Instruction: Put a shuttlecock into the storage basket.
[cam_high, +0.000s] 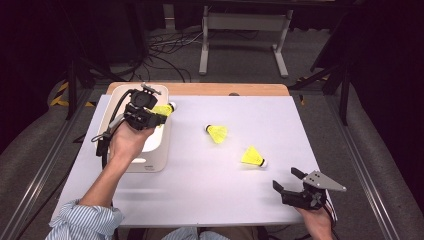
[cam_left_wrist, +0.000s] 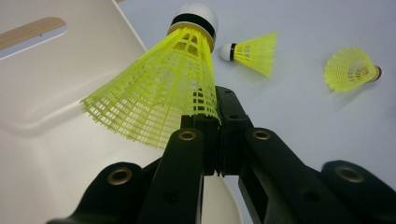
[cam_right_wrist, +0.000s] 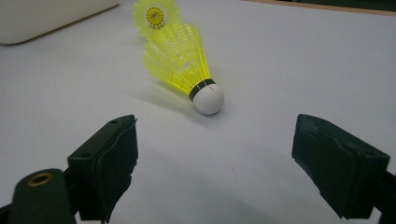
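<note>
High forward-down view; two close gripper views sharing the table (cam_high: 200, 190).

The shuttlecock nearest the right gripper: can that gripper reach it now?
Probably yes. The right gripper stands open, the shuttlecock lies just ahead of it on the white table, and nothing lies between them.

We saw the flat white tabletop (cam_high: 210, 190) brightly and evenly lit from overhead, while the floor beyond its far edge lay dim and the room's sides fell into black. Shadows were soft and short: a faint one sat under the yellow plastic-skirted shuttlecock with the white cork tip (cam_right_wrist: 184, 65). The high view was grainy and slightly soft. In the left gripper view the near black jaws were blurred.
</note>
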